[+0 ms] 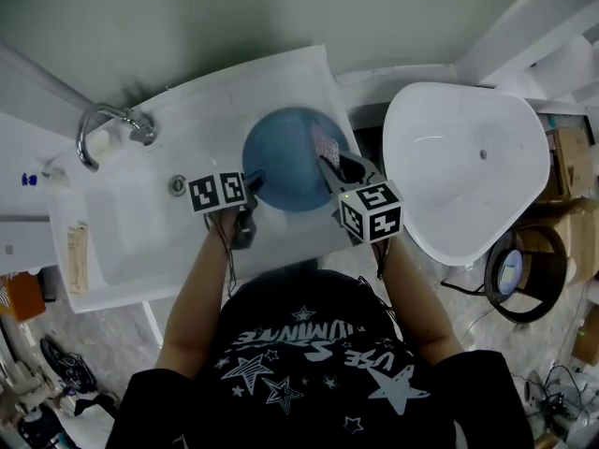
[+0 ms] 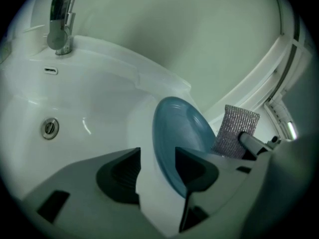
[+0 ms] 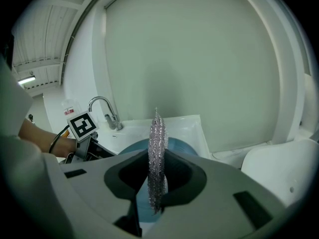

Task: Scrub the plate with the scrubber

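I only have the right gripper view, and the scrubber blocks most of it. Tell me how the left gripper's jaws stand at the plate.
Observer: The left gripper has its jaws apart, with the near rim of the blue plate between them. White sink shows between one pad and the rim, so the plate is not clamped.
Operator: Now give me the scrubber's place over the plate.
Observer: In the head view the scrubber is over the right part of the plate, in the half away from the person. I cannot tell whether it touches the plate.
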### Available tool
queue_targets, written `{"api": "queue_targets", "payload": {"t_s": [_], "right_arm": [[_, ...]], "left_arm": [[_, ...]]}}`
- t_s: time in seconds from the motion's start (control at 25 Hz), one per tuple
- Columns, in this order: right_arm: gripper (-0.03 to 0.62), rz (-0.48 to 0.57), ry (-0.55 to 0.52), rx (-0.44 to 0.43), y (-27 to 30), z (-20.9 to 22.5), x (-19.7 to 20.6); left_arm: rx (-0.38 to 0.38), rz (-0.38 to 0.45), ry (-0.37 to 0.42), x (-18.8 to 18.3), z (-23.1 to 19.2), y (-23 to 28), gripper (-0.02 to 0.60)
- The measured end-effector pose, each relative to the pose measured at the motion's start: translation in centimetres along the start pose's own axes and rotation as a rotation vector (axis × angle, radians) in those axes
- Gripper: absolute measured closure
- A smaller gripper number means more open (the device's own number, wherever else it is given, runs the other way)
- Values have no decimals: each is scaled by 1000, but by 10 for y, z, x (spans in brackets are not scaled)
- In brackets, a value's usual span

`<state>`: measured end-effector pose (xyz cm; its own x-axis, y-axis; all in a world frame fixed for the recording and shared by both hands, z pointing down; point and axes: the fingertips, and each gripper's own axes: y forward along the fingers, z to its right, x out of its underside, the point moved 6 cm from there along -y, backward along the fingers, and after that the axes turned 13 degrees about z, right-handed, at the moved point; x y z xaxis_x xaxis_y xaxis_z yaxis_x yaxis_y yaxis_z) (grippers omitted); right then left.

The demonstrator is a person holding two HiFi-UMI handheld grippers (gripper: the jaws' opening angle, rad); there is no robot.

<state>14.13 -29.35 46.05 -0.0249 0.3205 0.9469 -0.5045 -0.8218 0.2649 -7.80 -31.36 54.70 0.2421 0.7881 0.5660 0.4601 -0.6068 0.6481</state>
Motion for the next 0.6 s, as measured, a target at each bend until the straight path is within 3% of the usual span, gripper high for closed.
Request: {"api": "queue_targets", "payload": {"t_s": [0.36,0.6], "right_arm": [[513,-11,-1,3,2,7,-1],[513,-12,-7,-9,4,4,-2]], "left_arm": [[-10,-13,-10,0,-2,6,470],[1,-25,-21,1,2,10,516]]}}
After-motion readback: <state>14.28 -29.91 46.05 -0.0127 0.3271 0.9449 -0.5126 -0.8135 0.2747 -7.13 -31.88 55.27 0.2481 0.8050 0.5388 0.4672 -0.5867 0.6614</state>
